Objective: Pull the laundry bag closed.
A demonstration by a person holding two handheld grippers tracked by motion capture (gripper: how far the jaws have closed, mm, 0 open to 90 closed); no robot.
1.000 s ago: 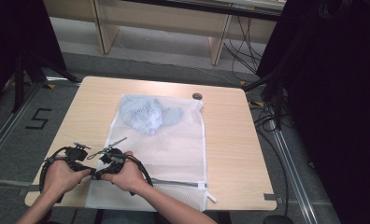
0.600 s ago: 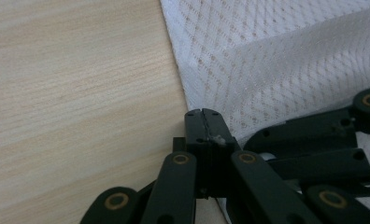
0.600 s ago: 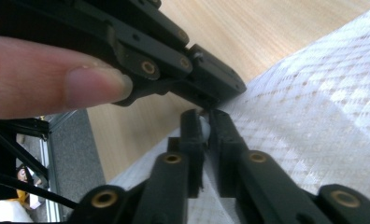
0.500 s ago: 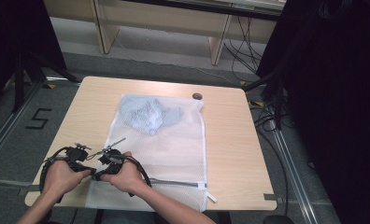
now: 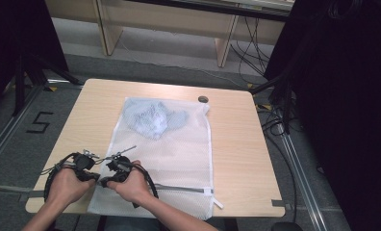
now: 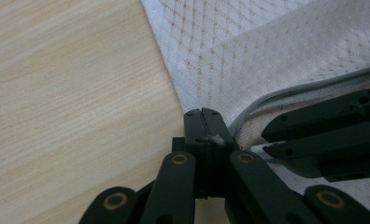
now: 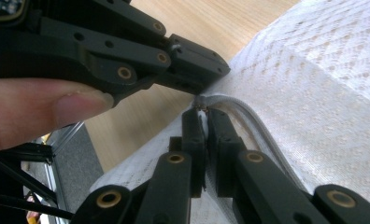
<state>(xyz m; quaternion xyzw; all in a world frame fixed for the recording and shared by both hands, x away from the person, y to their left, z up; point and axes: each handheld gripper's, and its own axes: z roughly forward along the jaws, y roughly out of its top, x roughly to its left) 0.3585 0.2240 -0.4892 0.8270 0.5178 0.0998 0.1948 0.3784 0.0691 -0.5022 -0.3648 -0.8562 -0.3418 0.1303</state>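
Low in the left of the high view, both hands are crowded onto one corner of the white mesh laundry bag [image 5: 179, 144], which lies flat across the middle of the pale wooden table [image 5: 236, 139] with a crumpled light blue garment [image 5: 152, 119] inside it near the upper end. The grey zipper line [image 5: 184, 188] runs along the bag's bottom edge, and its left end is where the action is.

The left gripper [image 6: 205, 122] has its jaws pressed together right at the bag's edge, with a fleck of white mesh showing at the tips, so it looks clamped on the fabric by the zipper's end. In the right gripper view, the right gripper [image 7: 205, 116] has its jaws nearly together on something small at the end of the grey zipper tape [image 7: 255, 122]; I judge that to be the pull, but it is too small to be sure.

My read is that the zipper is about to be drawn along the bottom edge. To do it well, the left gripper should anchor the corner firmly and keep the tape taut, while the right pulls level along the zipper line toward the lower right, not upward, so the mesh does not bunch or snag.
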